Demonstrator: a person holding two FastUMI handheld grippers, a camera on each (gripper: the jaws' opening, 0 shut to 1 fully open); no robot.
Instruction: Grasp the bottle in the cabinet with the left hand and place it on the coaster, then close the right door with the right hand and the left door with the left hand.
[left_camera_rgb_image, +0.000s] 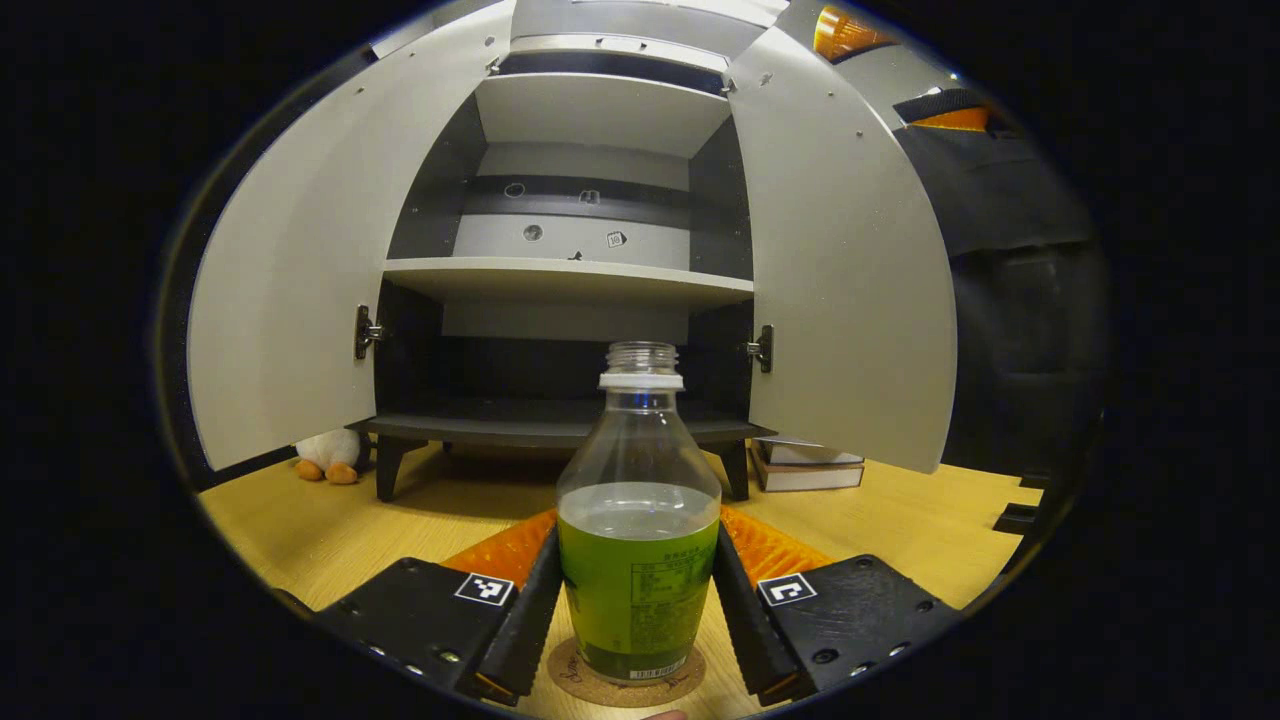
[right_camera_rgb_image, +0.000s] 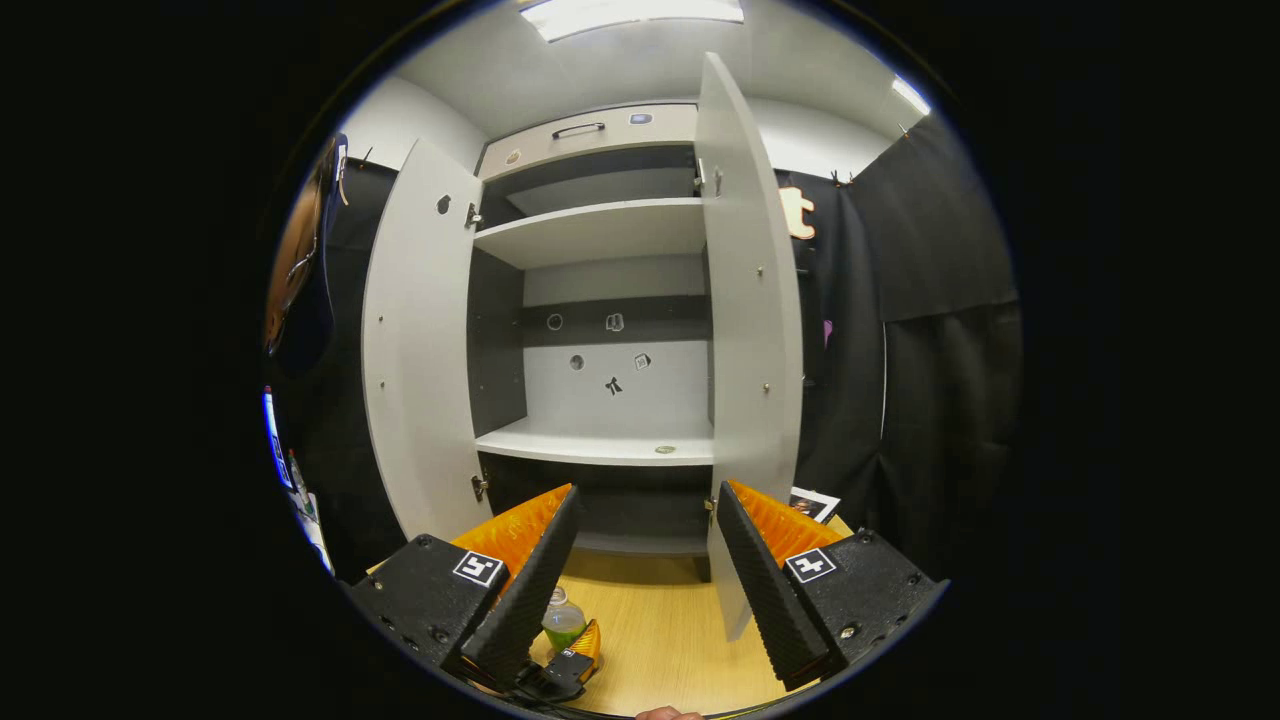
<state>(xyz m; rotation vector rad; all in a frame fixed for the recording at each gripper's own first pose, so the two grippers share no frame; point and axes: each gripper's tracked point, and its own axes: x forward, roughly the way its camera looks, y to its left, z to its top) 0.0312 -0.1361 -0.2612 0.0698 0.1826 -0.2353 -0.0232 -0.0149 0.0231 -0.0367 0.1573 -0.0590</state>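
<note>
A clear bottle (left_camera_rgb_image: 638, 590) with green drink and no cap stands upright on a round cork coaster (left_camera_rgb_image: 625, 685) on the wooden table. My left gripper (left_camera_rgb_image: 637, 540) is shut on it, both black pads touching its sides. The grey cabinet (left_camera_rgb_image: 570, 275) stands behind, its left door (left_camera_rgb_image: 290, 270) and right door (left_camera_rgb_image: 850, 270) swung wide. In the right gripper view my right gripper (right_camera_rgb_image: 648, 500) is open and holds nothing, facing the cabinet shelf (right_camera_rgb_image: 600, 445) near the right door (right_camera_rgb_image: 745, 330). Low on the left there, the bottle (right_camera_rgb_image: 563, 622) shows beside the left gripper's fingers (right_camera_rgb_image: 588, 640).
A plush toy (left_camera_rgb_image: 328, 455) lies on the table (left_camera_rgb_image: 900, 520) under the left door. Stacked books (left_camera_rgb_image: 805, 468) sit beneath the right door. Black cloth (right_camera_rgb_image: 930, 380) hangs to the right of the cabinet. A person's head (right_camera_rgb_image: 295, 260) is at the far left.
</note>
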